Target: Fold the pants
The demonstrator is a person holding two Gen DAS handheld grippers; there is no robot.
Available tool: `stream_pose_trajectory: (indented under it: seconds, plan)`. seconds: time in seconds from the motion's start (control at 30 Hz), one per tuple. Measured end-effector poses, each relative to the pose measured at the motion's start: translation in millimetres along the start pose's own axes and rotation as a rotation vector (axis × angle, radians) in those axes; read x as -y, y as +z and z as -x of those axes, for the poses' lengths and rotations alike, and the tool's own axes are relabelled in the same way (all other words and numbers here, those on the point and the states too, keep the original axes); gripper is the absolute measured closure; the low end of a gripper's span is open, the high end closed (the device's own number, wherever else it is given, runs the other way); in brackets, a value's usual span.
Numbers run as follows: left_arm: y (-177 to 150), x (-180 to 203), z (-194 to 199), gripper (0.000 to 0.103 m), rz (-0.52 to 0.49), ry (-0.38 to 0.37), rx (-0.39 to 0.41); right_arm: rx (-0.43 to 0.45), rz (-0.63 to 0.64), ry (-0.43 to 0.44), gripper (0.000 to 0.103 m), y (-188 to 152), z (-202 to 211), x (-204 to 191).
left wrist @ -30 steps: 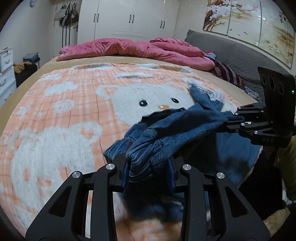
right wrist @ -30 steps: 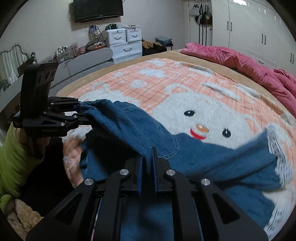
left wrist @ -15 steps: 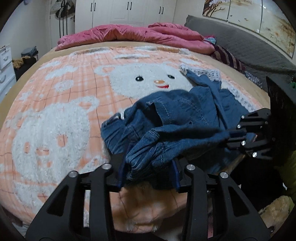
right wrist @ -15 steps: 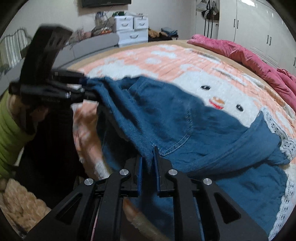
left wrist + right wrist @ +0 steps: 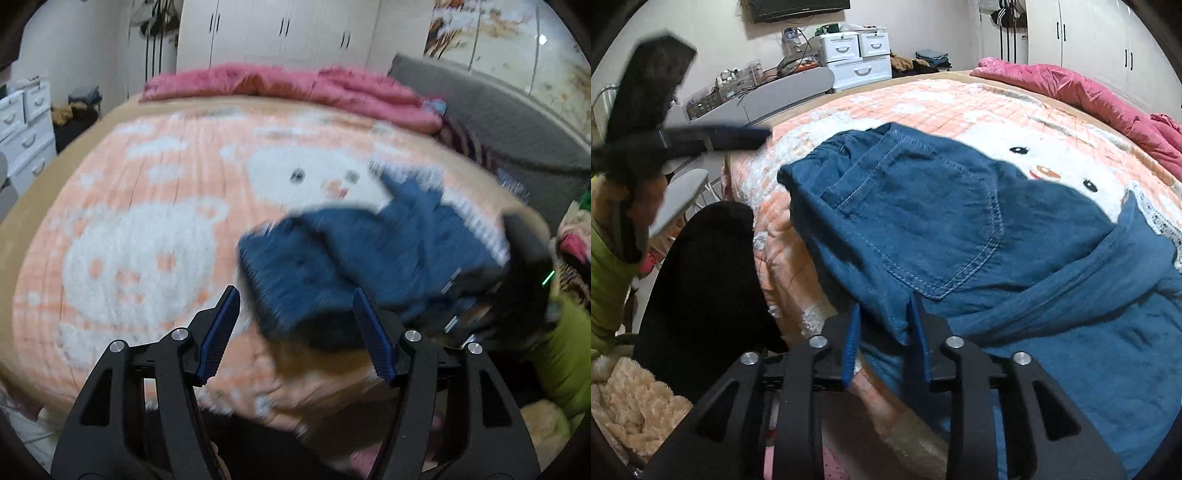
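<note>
Left black two-finger tool [image 5: 295,328], blue-padded: spread wide, just been opening, nothing pressed between the pads; corner of the blue denim pants [image 5: 354,266] lying in the gap, free of both pads. Picture blurred.

Right black two-finger tool [image 5: 884,338], blue-padded: parted narrowly, just been opening; a fold of the waist edge of the pants hanging between the pads, slack, contact with the pads hard to judge.

Blue denim pants: spread in a loose heap on the near corner of the bed, back pocket [image 5: 923,225] with pale stitching facing up, white lace hem [image 5: 1156,218] at the far end, one leg lapped across the other.

Peach-and-white fleece blanket [image 5: 155,206] with cartoon bear faces: covering the bed, under the pants.

Lime-green sleeve [image 5: 565,354]: at the right edge in the left view, behind the right tool's dark, blurred body.

Crumpled pink quilt [image 5: 295,85]: along the far edge of the bed.

Grey upholstered headboard [image 5: 498,122]: to the right, beyond the quilt.

White drawer units [image 5: 857,55]: by the far wall.

White wardrobe doors [image 5: 295,33]: at the back.
</note>
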State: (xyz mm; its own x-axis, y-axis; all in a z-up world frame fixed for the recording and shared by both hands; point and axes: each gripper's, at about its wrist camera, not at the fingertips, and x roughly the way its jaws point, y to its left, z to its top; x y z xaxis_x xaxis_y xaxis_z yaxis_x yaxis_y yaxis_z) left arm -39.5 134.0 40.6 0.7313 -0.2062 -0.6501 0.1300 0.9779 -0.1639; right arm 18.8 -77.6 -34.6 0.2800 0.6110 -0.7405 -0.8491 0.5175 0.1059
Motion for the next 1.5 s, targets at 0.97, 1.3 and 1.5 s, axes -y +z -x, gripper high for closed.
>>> stream_pose_trajectory:
  seconds: [0.97,1.3,1.5]
  plan:
    - [-4,29,-66,0.047,0.029,-0.029,-0.11,0.115,-0.319,-0.055,0.042,14,39,59]
    - [23,88,-72,0.04,-0.048,-0.155,-0.092,0.207,-0.462,-0.256,0.023,-7,98,113]
    - [33,133,-114,0.04,-0.096,-0.264,-0.156,0.209,-0.486,-0.351,0.016,-7,109,140]
